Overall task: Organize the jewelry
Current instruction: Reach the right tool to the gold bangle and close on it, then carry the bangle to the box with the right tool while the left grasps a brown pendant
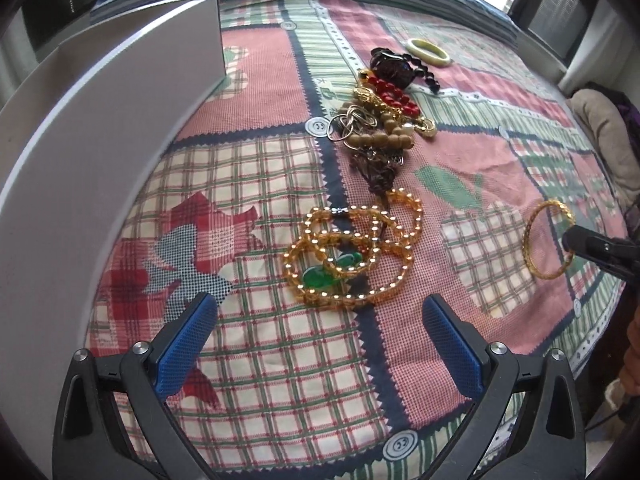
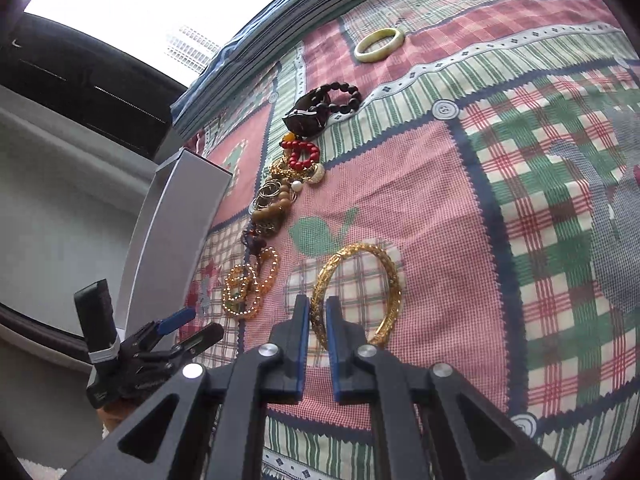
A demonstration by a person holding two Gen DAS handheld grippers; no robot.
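The right tongs (image 2: 317, 312) are pinching the gold bangle (image 2: 357, 288): both blue pads press on its near-left arc, and the rest of the ring stands out ahead of the tips and to their right, tilted over the patchwork bedspread (image 2: 520, 208). In the left wrist view the same bangle (image 1: 549, 239) shows far off to the right, with one black finger of the right tongs (image 1: 596, 249) crossing its right side.

The left tongs (image 1: 316, 318) are spread wide with nothing between the pads, pointing steeply down at the bed. Just ahead of their tips lies a tangle of amber bead strands (image 1: 352, 256) with a green stone pendant (image 1: 318, 278) in it. Farther ahead, in a line running away from the tongs, come a dark tassel (image 1: 378, 168), tan wooden beads (image 1: 380, 138), thin metal rings (image 1: 348, 122), a red bead bracelet (image 1: 394, 96) and a black bead bracelet (image 1: 400, 65). Beyond those and a little to the right, well apart, lies a pale jade bangle (image 1: 429, 52).

A grey box (image 1: 100, 128) stands on the bed to the left of the left tongs, its long wall running ahead.

The bedspread bears round button prints (image 1: 318, 125) and, near the red beads, small printed characters (image 1: 328, 90) too blurred to read. No brand or label can be made out.
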